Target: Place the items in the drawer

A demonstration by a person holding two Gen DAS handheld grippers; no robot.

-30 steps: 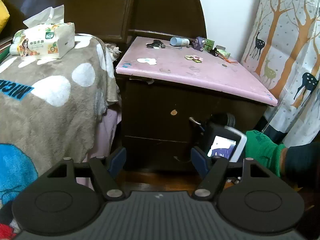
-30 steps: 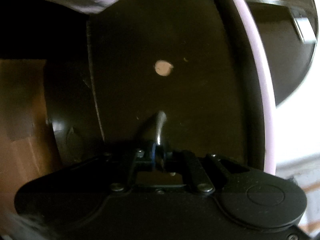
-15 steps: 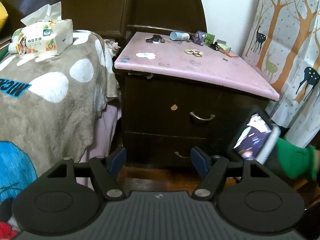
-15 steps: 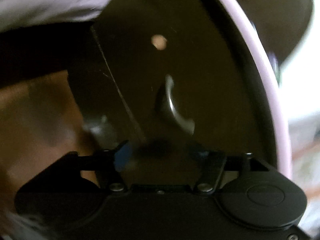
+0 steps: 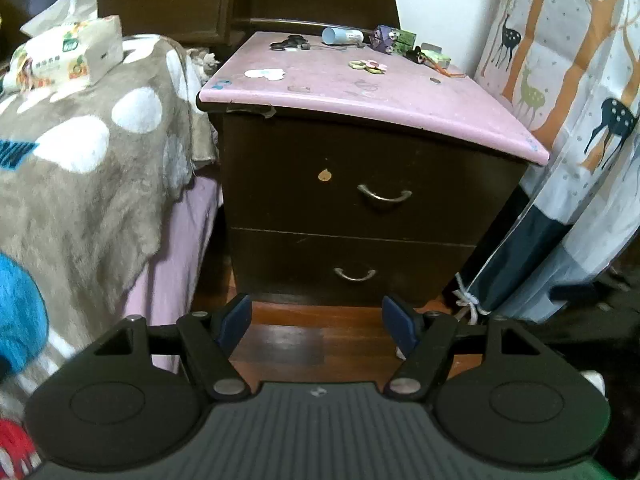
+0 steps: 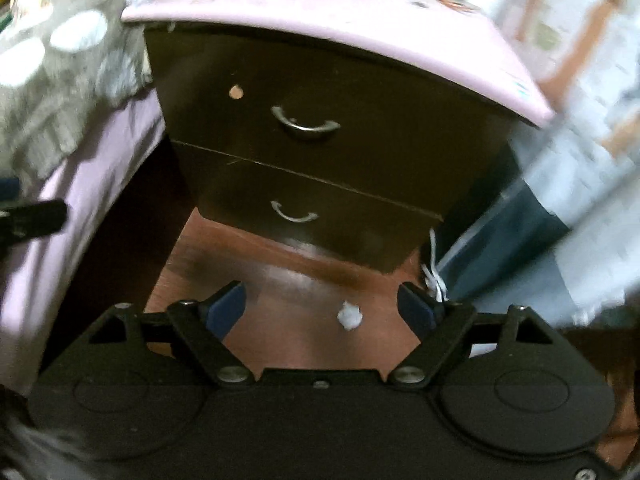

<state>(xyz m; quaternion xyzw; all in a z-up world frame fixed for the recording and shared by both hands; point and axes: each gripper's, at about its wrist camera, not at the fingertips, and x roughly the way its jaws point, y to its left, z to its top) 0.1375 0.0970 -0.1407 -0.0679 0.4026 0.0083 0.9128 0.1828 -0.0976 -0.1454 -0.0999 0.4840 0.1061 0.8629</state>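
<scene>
A dark wooden nightstand with a pink top (image 5: 360, 84) stands ahead. Its upper drawer (image 5: 304, 184) and lower drawer (image 5: 280, 264) are both shut, each with a curved metal handle (image 5: 384, 196). Small items lie at the back of the top: a pale blue tube (image 5: 342, 36), black scissors (image 5: 290, 43), a flower-shaped piece (image 5: 368, 66). My left gripper (image 5: 316, 324) is open and empty, low above the floor, well back from the nightstand. My right gripper (image 6: 320, 310) is open and empty, also back from the drawers (image 6: 304, 124).
A bed with a spotted grey blanket (image 5: 80, 168) and a tissue pack (image 5: 64, 56) is on the left. A deer-print curtain (image 5: 580, 120) hangs on the right. A small white scrap (image 6: 350, 315) lies on the wooden floor (image 5: 304, 340).
My right gripper was shut on the upper drawer handle, then let go, opened and pulled back and away. It has left the left wrist view. The left gripper has moved back a little.
</scene>
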